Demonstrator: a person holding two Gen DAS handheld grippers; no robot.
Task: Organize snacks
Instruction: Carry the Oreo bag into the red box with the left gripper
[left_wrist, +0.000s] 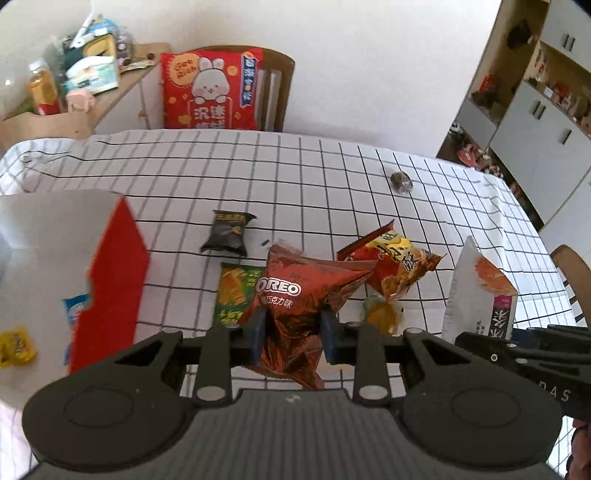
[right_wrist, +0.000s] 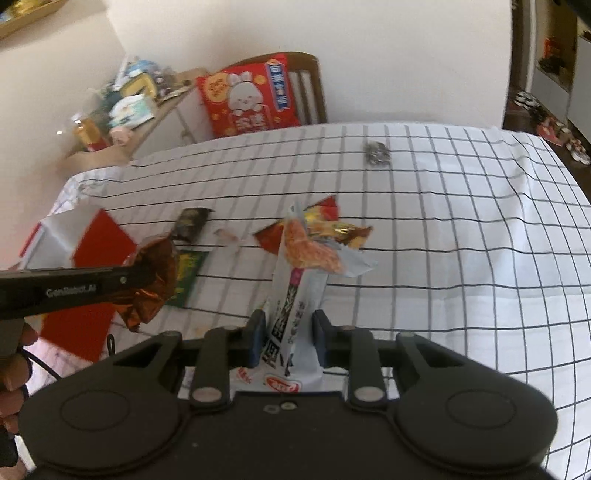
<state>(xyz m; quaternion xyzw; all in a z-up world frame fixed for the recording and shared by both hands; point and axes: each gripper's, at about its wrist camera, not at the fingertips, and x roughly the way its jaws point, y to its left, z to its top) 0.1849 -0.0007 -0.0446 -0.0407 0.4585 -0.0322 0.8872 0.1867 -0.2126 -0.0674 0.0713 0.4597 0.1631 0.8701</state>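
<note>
Oreo packet (left_wrist: 291, 291) hangs above, seemingly, green packet (left_wrist: 233, 291).

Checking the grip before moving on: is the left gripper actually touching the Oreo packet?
Touching. The left wrist view shows the left gripper with both blue pads pressed into the crumpled Oreo packet, which hangs clear of the tablecloth.

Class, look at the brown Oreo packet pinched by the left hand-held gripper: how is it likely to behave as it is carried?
The Oreo packet looks floppy: its foil crumples where the left hand-held gripper pinches it. It is probably light, since a grip on one end holds it clear of the table. The glossy film may slip.
</note>
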